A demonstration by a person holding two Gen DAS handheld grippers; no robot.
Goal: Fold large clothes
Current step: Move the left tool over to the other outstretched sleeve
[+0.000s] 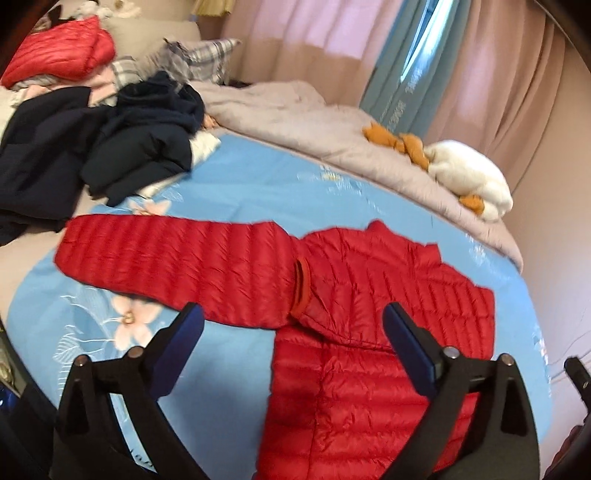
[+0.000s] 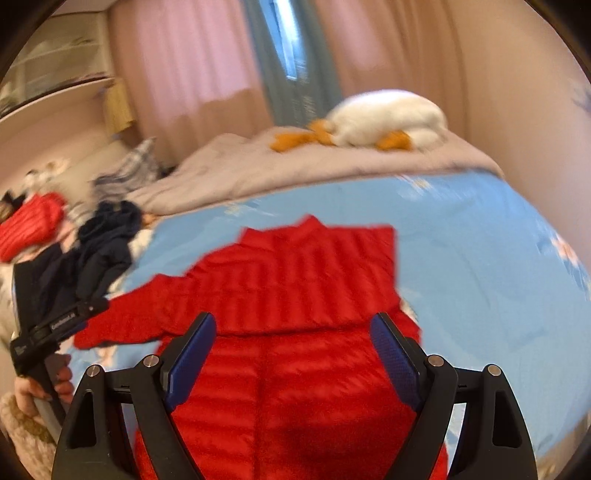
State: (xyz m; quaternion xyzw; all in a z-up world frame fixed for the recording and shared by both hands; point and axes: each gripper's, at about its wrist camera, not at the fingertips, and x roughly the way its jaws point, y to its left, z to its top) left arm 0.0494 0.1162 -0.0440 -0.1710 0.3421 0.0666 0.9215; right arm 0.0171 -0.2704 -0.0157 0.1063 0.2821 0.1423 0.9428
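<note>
Red puffer jacket [image 1: 369, 295] lies flat on the blue floral bedsheet [image 1: 258, 177], filling the centre and lower part of both views. In the left wrist view one sleeve [image 1: 166, 251] stretches straight out toward the left of the frame, while the other sleeve is folded across the body, its cuff [image 1: 301, 284] sitting mid-frame. Collar points toward the upper right.

Left gripper [image 1: 291, 317] hovers above the jacket, fingers spread wide, nothing between the blue pads [image 1: 177, 354]. Right gripper [image 2: 293, 325] is likewise released, blue pads [image 2: 395, 358] wide apart over the jacket's lower body, not clamping any fabric. Contact with the cloth can't be told; the right view is motion-blurred.

At the left edge of the right wrist view, the person's hand [image 2: 40, 384] grips the black handle of the other tool.

Upper left of the left view: pile of dark navy clothes [image 1: 92, 147], another red garment [image 1: 62, 55] behind it, plaid pillow [image 1: 199, 59]. Grey duvet [image 1: 295, 114] bunched along the far side of the bed, with a white plush duck [image 1: 469, 173] at right. Pink curtains [image 1: 295, 29] in the background.
</note>
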